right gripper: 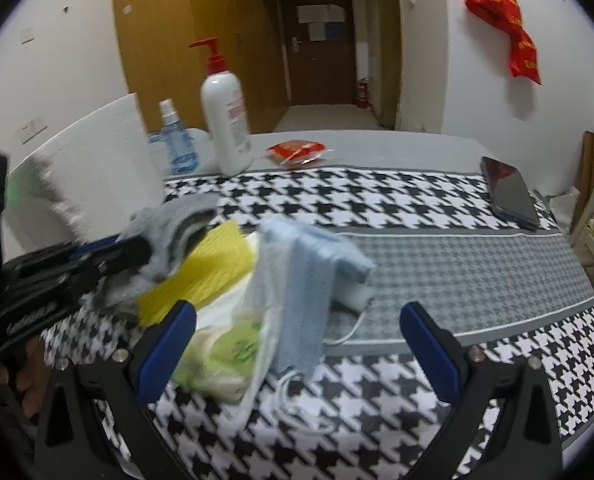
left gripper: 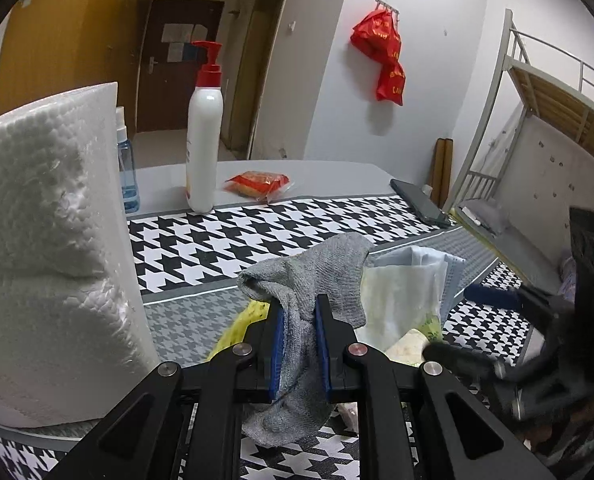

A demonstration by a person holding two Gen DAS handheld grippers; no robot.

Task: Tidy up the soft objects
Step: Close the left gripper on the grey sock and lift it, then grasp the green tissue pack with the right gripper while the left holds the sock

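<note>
On a houndstooth-covered table (left gripper: 225, 240), the left gripper (left gripper: 300, 336) clamps a grey knit sock (left gripper: 309, 280) between its blue pads, lifted above a yellow cloth (right gripper: 201, 268). The right gripper (right gripper: 297, 340) stands wide open, holding nothing, before a bagged tissue pack (right gripper: 225, 356) and blue face masks (right gripper: 309, 276). A paper towel roll (left gripper: 45, 248) stands at left.

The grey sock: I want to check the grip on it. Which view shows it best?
The left wrist view: the sock hangs sharp and close, pinched between the left tongs. The right wrist view shows only a blurred grey bunch beside those tongs, at the left edge.
</note>
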